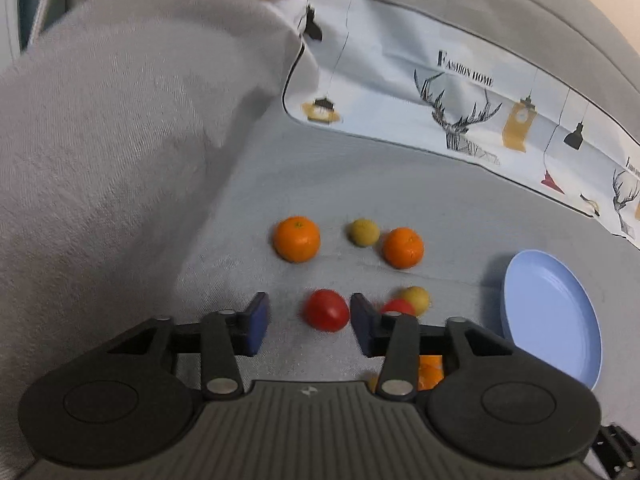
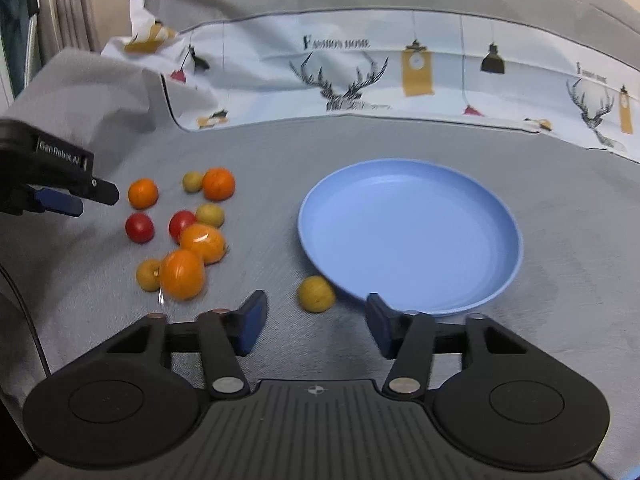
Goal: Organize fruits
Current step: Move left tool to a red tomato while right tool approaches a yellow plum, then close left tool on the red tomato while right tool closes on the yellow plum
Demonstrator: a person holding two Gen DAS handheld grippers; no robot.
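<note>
Fruits, loose lot, on a grey cloth-covered surface: two red tomatoes, the nearer one (image 1: 326, 311) lying between the left gripper's fingers; two round oranges (image 2: 218, 183) at the far edge of the cluster; two glossy orange fruits (image 2: 182, 274) nearer the camera; several small yellow-green fruits, one (image 2: 316, 293) lying apart, just beside the plate's near rim.

Blue plate (image 2: 416, 236), no fruit on it, right of the cluster; probably where the fruit is meant to go, so sorting appears not yet begun.

Left gripper (image 1: 308, 322): jaws partly open, the tomato between them and seemingly just beside the right pad; no squeeze visible. Probably lined up for a first pick.

Right gripper (image 2: 316, 322): jaws partly open, holding nothing, the stray yellow-green fruit just ahead of them.

Printed cloth (image 2: 400, 68) behind: stag heads, lamps, clocks; reads "FASHION HOME". Left gripper's housing, in the right wrist view, reads "GenRobot.AI".
</note>
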